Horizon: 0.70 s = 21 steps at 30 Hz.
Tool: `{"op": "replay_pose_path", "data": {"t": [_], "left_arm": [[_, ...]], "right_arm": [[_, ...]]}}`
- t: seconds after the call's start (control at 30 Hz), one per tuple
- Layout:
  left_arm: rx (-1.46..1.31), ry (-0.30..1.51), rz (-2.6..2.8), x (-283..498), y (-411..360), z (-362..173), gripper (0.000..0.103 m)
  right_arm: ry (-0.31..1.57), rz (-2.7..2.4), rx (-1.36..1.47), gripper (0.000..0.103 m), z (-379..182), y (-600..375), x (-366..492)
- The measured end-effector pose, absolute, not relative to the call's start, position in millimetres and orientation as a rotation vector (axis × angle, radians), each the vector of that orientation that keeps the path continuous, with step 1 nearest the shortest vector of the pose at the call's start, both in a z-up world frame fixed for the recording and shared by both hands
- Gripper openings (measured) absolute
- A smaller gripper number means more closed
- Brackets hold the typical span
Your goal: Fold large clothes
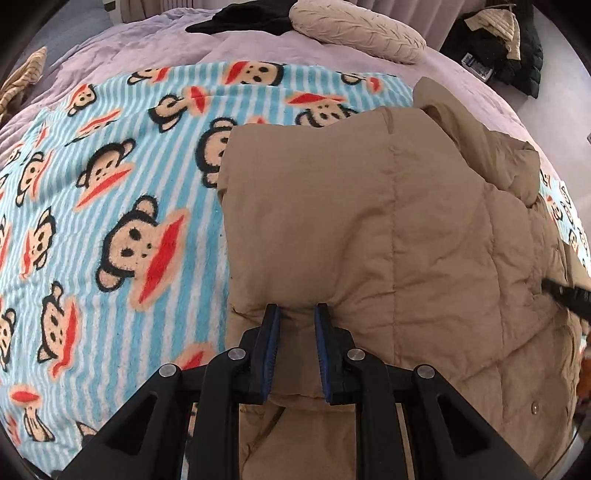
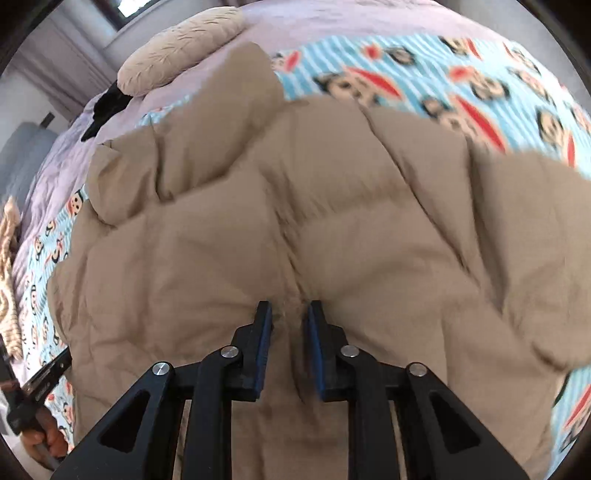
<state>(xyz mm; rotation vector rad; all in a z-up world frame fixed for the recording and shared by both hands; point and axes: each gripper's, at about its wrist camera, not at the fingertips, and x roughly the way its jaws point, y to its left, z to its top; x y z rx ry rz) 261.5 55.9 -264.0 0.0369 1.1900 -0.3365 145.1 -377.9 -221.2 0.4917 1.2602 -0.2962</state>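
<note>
Bedroom | tan padded coat (image 1: 388, 229) lies on my monkey-print blanket (image 1: 110, 192) | my left gripper (image 1: 297, 310) pinches a coat fold | my right gripper (image 2: 288, 308) pinches bunched coat fabric

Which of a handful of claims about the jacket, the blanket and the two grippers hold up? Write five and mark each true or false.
1. The tan puffer jacket lies on a blue striped monkey-print blanket. True.
2. The left gripper has jacket fabric bunched between its jaws. True.
3. The right gripper hangs over bare blanket, clear of the jacket. False: it is down on the jacket, with a fold of fabric between its jaws.
4. A beige quilted pillow lies on the lilac bedspread beyond the blanket. True.
5. The jacket is bright red. False: it is tan.
</note>
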Motion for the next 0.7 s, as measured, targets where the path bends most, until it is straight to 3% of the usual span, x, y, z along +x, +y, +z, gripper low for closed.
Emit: {"op": "replay_pose_path", "data": {"t": [0.23, 0.5, 0.53, 0.57, 0.6, 0.63, 0.7], "left_arm": [[0.021, 1.146, -0.274, 257, 66, -236, 0.021], [0.063, 1.123, -0.288, 234, 51, -199, 0.021], [0.067, 1.125, -0.298, 229, 45, -197, 0.031], [0.07, 1.128, -0.304, 225, 39, -195, 0.071], [0.071, 1.121, -0.305, 219, 33, -193, 0.089], [0.072, 1.096, -0.309, 212, 27, -188, 0.097], [0.097, 1.09, -0.336, 201, 13, -184, 0.097]], "right_arm": [[1.271, -0.332, 0.288, 0.019, -211, -358, 132], [1.207, -0.367, 0.474, 0.025, -184, -377, 102], [1.201, -0.36, 0.5, 0.026, -179, -380, 96], [1.196, -0.356, 0.518, 0.033, -177, -380, 87], [1.194, -0.355, 0.55, 0.043, -173, -384, 79], [1.191, -0.355, 0.572, 0.045, -171, -387, 74], [1.182, -0.359, 0.625, 0.045, -166, -394, 60]]}}
